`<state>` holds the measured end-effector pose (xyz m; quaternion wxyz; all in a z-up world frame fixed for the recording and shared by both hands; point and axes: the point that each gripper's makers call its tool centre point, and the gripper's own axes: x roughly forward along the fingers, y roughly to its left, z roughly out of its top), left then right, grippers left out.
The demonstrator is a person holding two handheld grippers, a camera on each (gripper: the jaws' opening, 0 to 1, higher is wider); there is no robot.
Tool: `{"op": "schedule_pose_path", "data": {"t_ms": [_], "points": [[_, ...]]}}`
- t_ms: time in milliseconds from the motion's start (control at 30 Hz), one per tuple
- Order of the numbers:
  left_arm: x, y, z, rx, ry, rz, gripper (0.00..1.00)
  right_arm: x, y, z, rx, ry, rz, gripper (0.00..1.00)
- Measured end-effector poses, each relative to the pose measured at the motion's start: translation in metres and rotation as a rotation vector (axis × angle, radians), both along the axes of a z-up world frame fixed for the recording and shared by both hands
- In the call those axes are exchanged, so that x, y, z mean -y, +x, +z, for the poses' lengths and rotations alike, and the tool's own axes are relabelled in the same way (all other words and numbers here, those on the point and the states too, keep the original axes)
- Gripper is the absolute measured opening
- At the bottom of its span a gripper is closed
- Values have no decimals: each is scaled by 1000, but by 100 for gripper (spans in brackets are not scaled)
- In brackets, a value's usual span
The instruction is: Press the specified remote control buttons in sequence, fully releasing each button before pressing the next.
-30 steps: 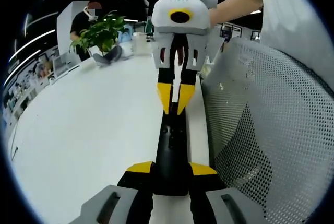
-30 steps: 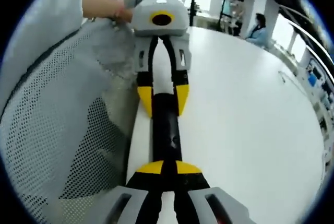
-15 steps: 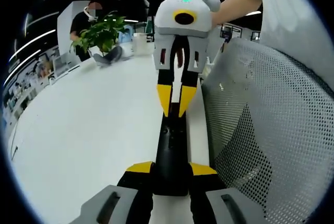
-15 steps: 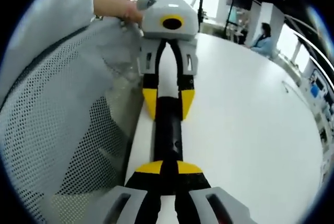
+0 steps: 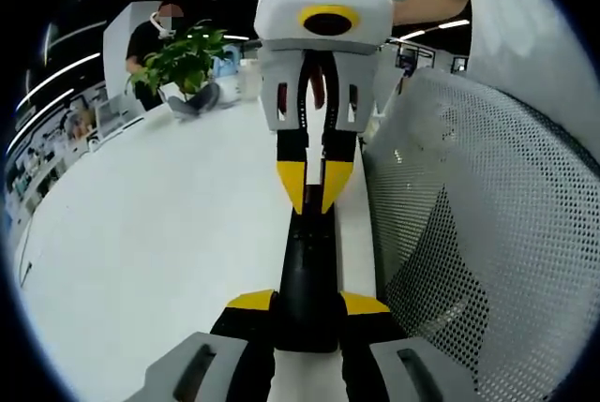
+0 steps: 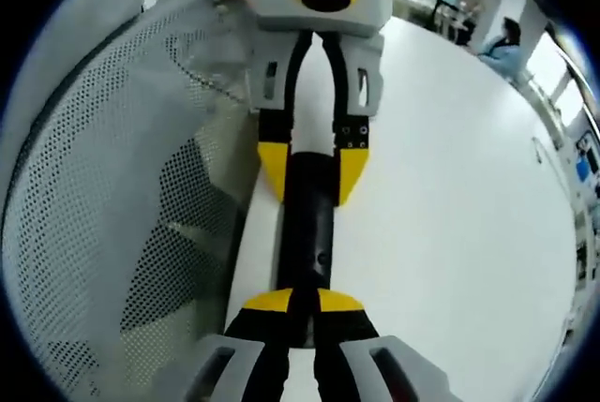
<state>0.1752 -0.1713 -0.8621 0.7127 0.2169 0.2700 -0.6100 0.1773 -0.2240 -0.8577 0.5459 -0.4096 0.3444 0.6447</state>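
Note:
A black remote control (image 5: 305, 261) lies along the white table's edge, between two grippers that face each other. In the left gripper view my left gripper (image 5: 307, 304) is shut on the remote's near end, one yellow tip on each side. My right gripper (image 5: 312, 198) comes down from the top with its tips together, resting on the remote's top face. In the right gripper view my right gripper (image 6: 302, 301) is shut, its tips meeting over the remote (image 6: 307, 224). The left gripper (image 6: 311, 172) clamps the far end there.
A grey mesh chair back (image 5: 487, 233) (image 6: 103, 205) stands right against the table edge beside the remote. The white table (image 5: 159, 233) (image 6: 450, 233) spreads out on the other side. A potted plant (image 5: 183, 60) and a seated person are at the far end.
My right gripper has moved along the remote towards the left gripper, and each gripper now looms larger in the other's view. The left gripper and remote have stayed still.

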Motion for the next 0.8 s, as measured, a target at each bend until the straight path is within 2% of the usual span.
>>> {"op": "schedule_pose_path", "data": {"t_ms": [33, 67, 233, 333, 533, 733, 800], "points": [[0, 0, 0, 0, 0, 0, 25, 0, 1, 1, -16, 41, -31, 5], [0, 0, 0, 1, 1, 0, 25, 0, 0, 1, -11, 62, -16, 5], [0, 0, 0, 0, -1, 2, 25, 2, 0, 1, 22, 80, 21, 4], [0, 0, 0, 0, -1, 2, 25, 0, 1, 2, -6, 113, -36, 5], [0, 1, 0, 0, -2, 0, 25, -5, -1, 2, 18, 106, -3, 5], [0, 1, 0, 1, -2, -3, 25, -8, -1, 2, 21, 104, -8, 5], [0, 1, 0, 2, 0, -4, 25, -10, -1, 1, 28, 77, 1, 4]]}}
